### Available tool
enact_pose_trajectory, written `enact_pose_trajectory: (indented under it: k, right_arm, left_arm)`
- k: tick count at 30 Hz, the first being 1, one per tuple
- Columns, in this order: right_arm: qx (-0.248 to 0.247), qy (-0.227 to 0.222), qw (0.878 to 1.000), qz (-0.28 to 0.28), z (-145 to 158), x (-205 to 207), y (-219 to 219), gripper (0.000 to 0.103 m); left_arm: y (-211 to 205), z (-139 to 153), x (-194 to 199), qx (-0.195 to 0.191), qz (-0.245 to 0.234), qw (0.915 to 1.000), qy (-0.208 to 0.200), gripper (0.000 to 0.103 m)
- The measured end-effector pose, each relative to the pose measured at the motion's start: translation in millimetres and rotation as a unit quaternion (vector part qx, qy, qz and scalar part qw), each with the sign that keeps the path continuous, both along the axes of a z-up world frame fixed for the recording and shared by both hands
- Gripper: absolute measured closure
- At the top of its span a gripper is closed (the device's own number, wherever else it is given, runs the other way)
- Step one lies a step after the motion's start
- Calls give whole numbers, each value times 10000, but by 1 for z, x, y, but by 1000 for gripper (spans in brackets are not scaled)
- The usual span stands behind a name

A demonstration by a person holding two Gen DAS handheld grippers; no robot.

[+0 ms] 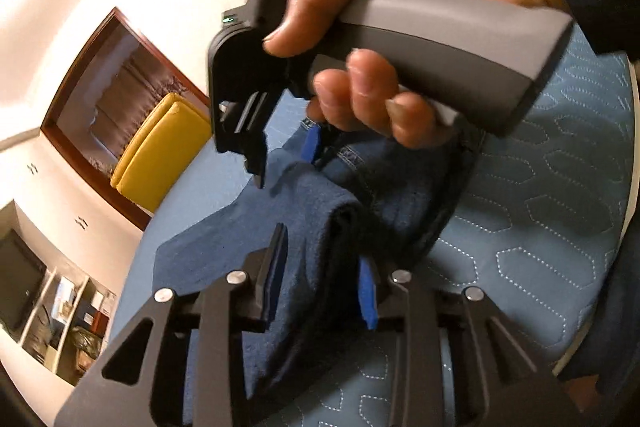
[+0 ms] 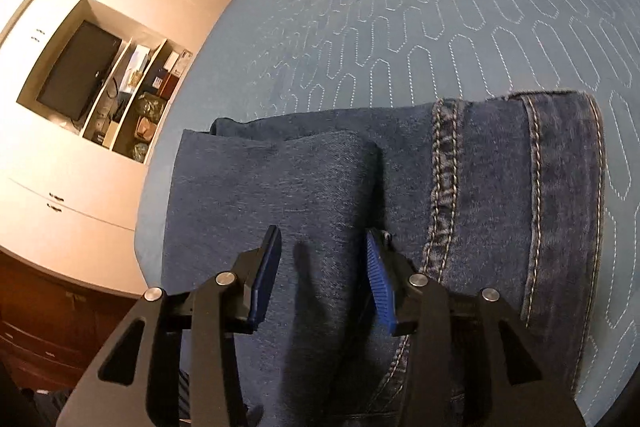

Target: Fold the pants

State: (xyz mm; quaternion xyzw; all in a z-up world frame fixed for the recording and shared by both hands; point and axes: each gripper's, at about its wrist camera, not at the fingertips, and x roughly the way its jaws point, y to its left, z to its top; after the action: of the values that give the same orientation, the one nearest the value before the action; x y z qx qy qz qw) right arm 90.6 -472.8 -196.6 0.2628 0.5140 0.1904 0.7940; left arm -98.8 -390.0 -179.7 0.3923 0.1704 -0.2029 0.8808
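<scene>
Dark blue denim pants lie folded on a light blue quilted bed cover. They also show in the left wrist view as a thick folded stack. My left gripper is open, its blue pads on either side of the folded edge of the stack. My right gripper is open just above the top layer, jaws apart, nothing between them. In the left wrist view the right gripper is held by a hand over the far part of the pants.
The bed cover stretches around the pants. A yellow cushion sits beyond the bed by a dark wooden frame. White cupboards with a dark screen and cluttered shelves stand to the left.
</scene>
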Motion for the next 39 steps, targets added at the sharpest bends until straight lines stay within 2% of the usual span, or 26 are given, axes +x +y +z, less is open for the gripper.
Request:
enact_pose_trajectory:
  k: [1,2,3,5,10,12,16,18,22,27,33,37,39]
  right_arm:
    - [-42,25,10000,24,0,2,2,62]
    - [-134,66,9999,23,1,5,8,76]
    - [-320,139,9994,8,3,8,15,86]
    - [-282,75,9996,41,10,10,14,92]
    - [-329,-487,9982,-137,54,-2,-15,94]
    - [-372,-553,9974,-285,57,-7,-32,94]
    - [-475,-221,9974,-505,21,-14,-56,94]
    - [-326,-274,9977,-536,9,-19,-60,94]
    - [-285,-420,9974,-506,13,-22,-66,94]
    - [-307,-773,9952,-524,38,-32,-81,95]
    - [-180,-642,9947,-782,14,-37,-103,95]
    - [-222,-612,9942,-854,1,-35,-103,94]
    - [-198,-608,9939,-899,-1,-36,-102,94]
  left_arm:
    - [-2,-4,-2,74,-33,10000,-16,90]
    - [-4,-6,-1,121,-52,9999,-24,91]
    - [-4,-10,-4,113,-43,9999,-67,92]
    - [-12,-13,-20,114,-43,9997,-214,92]
    - [-35,3,-23,26,-329,9976,-601,92]
    - [-51,3,-24,40,-475,9968,-638,92]
    - [-72,-28,-29,466,-813,9946,-449,92]
    - [-72,-41,-33,598,-898,9933,-406,92]
    - [-71,-47,-32,709,-937,9917,-522,92]
    - [-81,-40,-43,636,-1024,9904,-673,92]
    - [-101,-57,-45,795,-1142,9886,-577,92]
    - [-99,-58,-47,618,-1084,9909,-502,93]
    - [-93,-54,-41,475,-1106,9919,-392,87]
